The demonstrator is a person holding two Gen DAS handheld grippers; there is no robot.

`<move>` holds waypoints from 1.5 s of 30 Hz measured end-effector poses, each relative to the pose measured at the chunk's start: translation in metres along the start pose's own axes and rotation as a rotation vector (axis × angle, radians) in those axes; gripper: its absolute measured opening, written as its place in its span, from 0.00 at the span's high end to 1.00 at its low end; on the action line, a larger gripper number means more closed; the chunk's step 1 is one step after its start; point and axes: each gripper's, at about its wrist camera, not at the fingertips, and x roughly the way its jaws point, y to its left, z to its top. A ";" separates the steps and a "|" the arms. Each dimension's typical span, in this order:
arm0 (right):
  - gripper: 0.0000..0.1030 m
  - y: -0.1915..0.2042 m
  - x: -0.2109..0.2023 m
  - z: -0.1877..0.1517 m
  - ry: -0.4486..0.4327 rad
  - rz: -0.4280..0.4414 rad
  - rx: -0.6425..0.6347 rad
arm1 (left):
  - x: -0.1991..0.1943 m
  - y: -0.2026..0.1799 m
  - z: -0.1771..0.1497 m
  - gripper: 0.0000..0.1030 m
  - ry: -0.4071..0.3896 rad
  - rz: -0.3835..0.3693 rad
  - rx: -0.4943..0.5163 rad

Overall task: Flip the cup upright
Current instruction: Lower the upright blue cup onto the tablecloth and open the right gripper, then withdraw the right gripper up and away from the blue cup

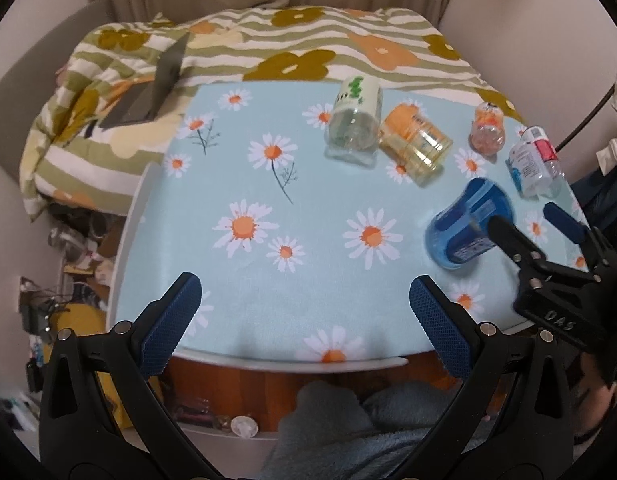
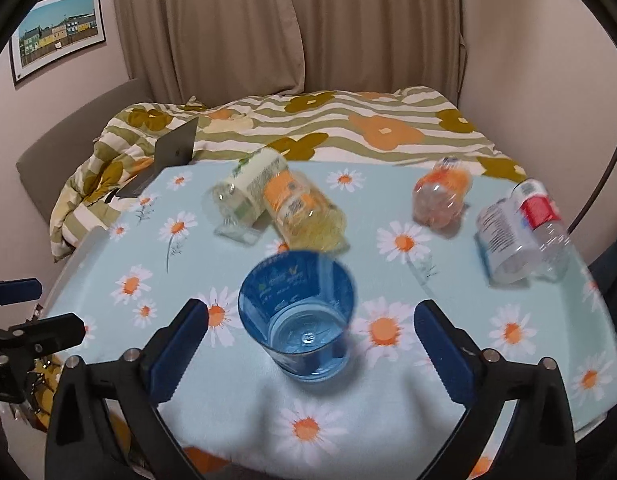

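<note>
A clear blue plastic cup (image 2: 298,318) stands on the daisy-print tablecloth (image 2: 388,412), mouth up and leaning a little; it looks blurred. My right gripper (image 2: 310,344) is open, its blue pads either side of the cup and apart from it. In the left wrist view the same cup (image 1: 466,226) is at the right, with my right gripper (image 1: 528,218) open just behind it. My left gripper (image 1: 304,320) is open and empty above the table's near edge.
Several empty bottles lie on their sides at the table's far side: a green-label one (image 2: 244,196), an orange one (image 2: 304,212), a small orange one (image 2: 440,196) and a red-label one (image 2: 520,228). A laptop (image 2: 168,156) sits on the flowered quilt behind.
</note>
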 end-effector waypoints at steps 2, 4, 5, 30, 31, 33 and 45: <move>0.01 -0.008 -0.016 0.009 0.015 0.003 0.003 | -0.018 -0.010 0.004 0.00 -0.008 0.007 -0.004; 0.01 -0.021 -0.037 0.018 0.023 0.006 0.012 | -0.033 -0.022 0.007 0.00 -0.020 0.020 0.002; 0.01 -0.028 -0.046 0.022 0.042 0.003 0.017 | -0.041 -0.029 0.008 0.00 -0.028 0.028 0.009; 0.01 -0.082 -0.138 0.018 0.040 -0.163 0.070 | -0.107 -0.086 -0.011 0.00 -0.160 0.029 0.034; 0.01 -0.082 -0.139 0.017 0.037 -0.164 0.071 | -0.108 -0.086 -0.011 0.00 -0.161 0.029 0.035; 0.01 -0.082 -0.140 0.018 0.033 -0.166 0.076 | -0.108 -0.086 -0.011 0.00 -0.160 0.030 0.035; 0.01 -0.083 -0.144 0.016 0.026 -0.174 0.083 | -0.111 -0.086 -0.011 0.00 -0.163 0.027 0.036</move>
